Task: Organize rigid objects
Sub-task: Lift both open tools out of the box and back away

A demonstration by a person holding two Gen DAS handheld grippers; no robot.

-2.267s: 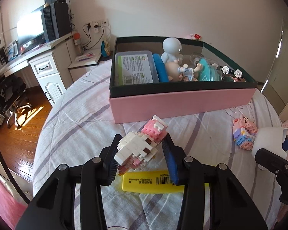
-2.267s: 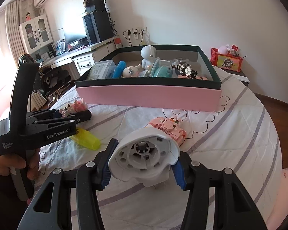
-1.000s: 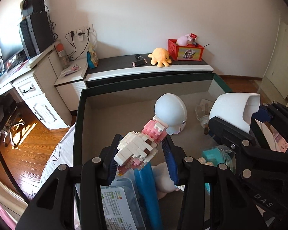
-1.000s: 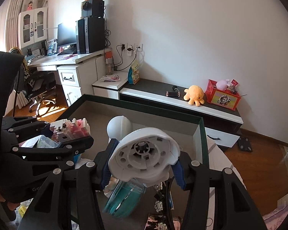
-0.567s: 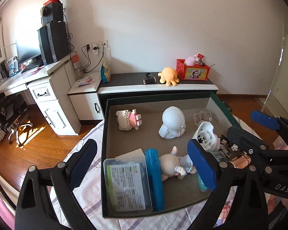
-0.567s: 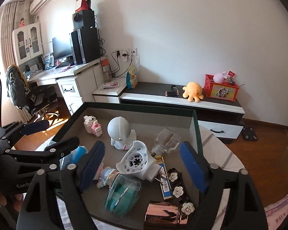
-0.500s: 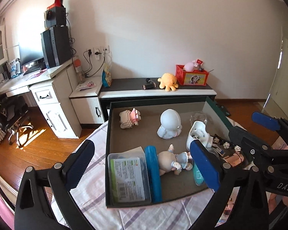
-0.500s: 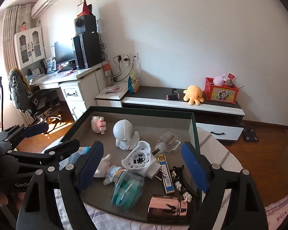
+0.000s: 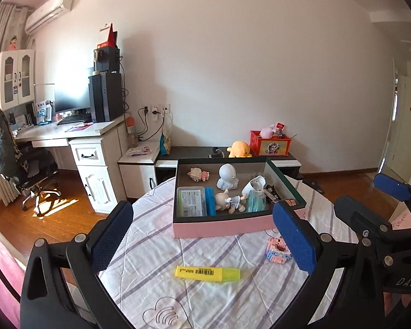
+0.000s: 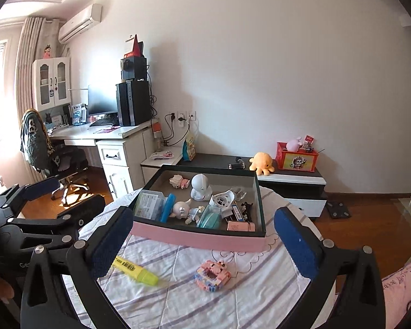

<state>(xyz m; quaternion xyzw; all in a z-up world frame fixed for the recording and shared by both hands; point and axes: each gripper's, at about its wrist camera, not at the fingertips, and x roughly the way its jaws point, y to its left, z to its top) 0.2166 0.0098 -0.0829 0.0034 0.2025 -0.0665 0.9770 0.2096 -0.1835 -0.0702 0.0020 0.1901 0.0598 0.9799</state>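
The pink box (image 9: 222, 226) (image 10: 194, 238) with a dark rim stands on the striped cloth. In it lie the pink-and-white brick figure (image 9: 198, 175) (image 10: 179, 181) and the white round housing (image 9: 256, 186) (image 10: 222, 198), among other toys. Nearer to me on the cloth lie a yellow highlighter (image 9: 207, 272) (image 10: 135, 270) and a pink brick toy (image 9: 278, 249) (image 10: 212, 271). My left gripper (image 9: 202, 234) is open and empty, well back from the box. My right gripper (image 10: 204, 240) is still opening, with nothing between its jaws.
The box also holds a white round figure (image 9: 227, 176), a doll (image 9: 228, 200) and a clear case (image 9: 190, 201). A desk with a computer (image 9: 76, 131), an office chair (image 9: 27, 164) and a low cabinet (image 10: 287, 178) stand behind. Wood floor surrounds the cloth's round edge.
Both grippers let go of the brick figure and the white housing inside the box, opened wide, and drew back and up. The highlighter and pink brick toy came into view.
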